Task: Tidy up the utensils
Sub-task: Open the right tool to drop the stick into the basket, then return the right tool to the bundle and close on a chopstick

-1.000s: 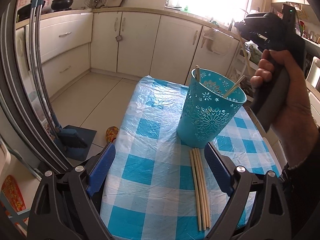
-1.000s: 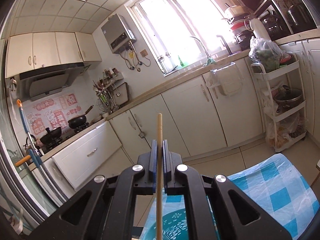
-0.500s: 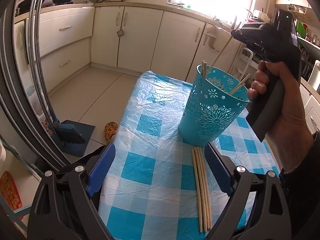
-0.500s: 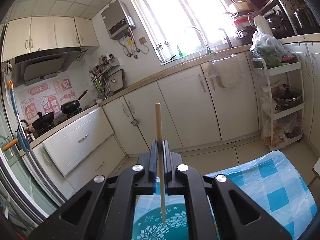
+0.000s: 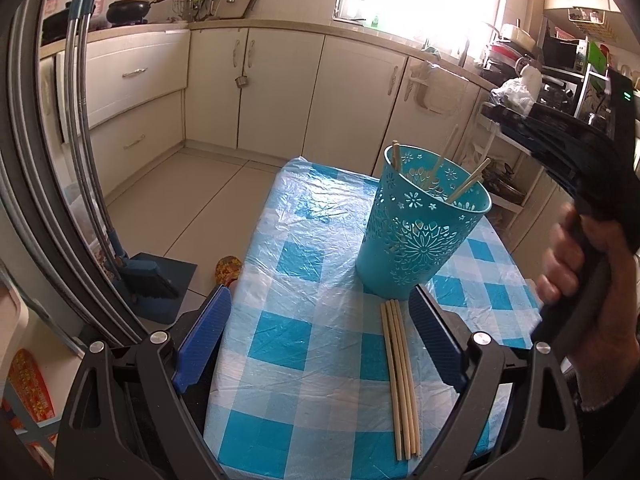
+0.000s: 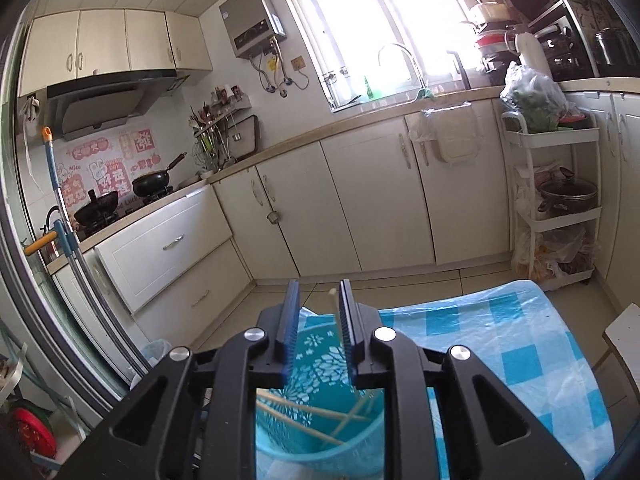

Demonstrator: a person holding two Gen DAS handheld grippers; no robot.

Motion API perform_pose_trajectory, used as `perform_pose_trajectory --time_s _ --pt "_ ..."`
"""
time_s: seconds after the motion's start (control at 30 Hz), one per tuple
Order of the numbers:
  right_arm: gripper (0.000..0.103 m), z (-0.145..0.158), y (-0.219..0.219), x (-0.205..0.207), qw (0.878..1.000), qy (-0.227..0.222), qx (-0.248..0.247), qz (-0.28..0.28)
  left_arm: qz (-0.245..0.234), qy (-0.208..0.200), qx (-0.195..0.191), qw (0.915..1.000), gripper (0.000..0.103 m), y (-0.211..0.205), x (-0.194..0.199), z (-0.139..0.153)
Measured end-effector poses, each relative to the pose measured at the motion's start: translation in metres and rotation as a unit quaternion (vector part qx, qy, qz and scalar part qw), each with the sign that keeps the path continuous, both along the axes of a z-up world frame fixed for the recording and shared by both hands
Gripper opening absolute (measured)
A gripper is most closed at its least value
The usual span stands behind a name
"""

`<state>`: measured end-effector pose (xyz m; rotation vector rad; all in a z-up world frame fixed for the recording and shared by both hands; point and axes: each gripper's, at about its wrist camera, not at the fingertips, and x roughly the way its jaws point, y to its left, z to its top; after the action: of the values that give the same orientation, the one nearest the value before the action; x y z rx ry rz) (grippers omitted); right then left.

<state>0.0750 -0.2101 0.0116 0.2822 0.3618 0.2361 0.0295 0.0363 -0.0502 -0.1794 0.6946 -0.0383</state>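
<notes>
A teal perforated cup stands on the blue-checked table with several wooden chopsticks leaning inside it. Several more chopsticks lie side by side on the table in front of the cup. My left gripper is open and empty, low over the table, with the lying chopsticks just inside its right finger. My right gripper is open above the cup; a chopstick stands loose between its fingers, its lower end in the cup. In the left wrist view the right gripper is blurred.
A broom and dustpan stand on the floor left of the table. Kitchen cabinets run along the far wall. A white shelf trolley with a pot stands right of the table's far end.
My right gripper has opened and let go of the chopstick, which has dropped down into the cup. The left gripper has stayed open over the lying chopsticks.
</notes>
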Motion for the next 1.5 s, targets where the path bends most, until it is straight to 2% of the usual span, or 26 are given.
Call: perform_pose_trajectory --time_s 0.17,0.33,0.47,0.7,0.93,1.1,1.3,1.5 --pt "0.024 -0.011 -0.009 -0.048 1.0 0.005 -0.012 -0.009 -0.006 -0.012 0.014 0.9998 0.087 -0.007 -0.009 0.006" --pt "0.024 -0.041 -0.012 -0.076 0.999 0.043 -0.02 -0.015 -0.014 -0.017 0.023 0.9995 0.087 -0.012 -0.017 0.009" --pt "0.024 -0.067 -0.012 -0.085 0.996 0.081 -0.021 -0.015 -0.018 -0.02 0.031 0.9992 0.087 -0.014 -0.022 0.011" --pt "0.024 -0.105 0.004 -0.086 0.988 0.148 -0.044 0.012 -0.016 -0.017 0.032 0.9992 0.09 -0.008 -0.026 0.009" --pt "0.015 -0.148 0.036 -0.067 0.972 0.213 -0.083 0.052 0.012 0.025 0.043 0.9987 0.09 0.009 -0.021 -0.015" --pt "0.015 -0.16 0.045 -0.055 0.967 0.228 -0.098 0.055 0.02 0.046 0.048 0.9976 0.09 0.015 -0.016 -0.028" --pt "0.014 -0.172 0.048 -0.039 0.961 0.248 -0.107 0.056 0.006 0.058 0.057 0.9967 0.09 0.007 -0.013 -0.036" --pt "0.011 -0.174 0.053 -0.032 0.956 0.26 -0.12 0.06 0.001 0.071 0.061 0.9956 0.09 0.002 -0.009 -0.043"
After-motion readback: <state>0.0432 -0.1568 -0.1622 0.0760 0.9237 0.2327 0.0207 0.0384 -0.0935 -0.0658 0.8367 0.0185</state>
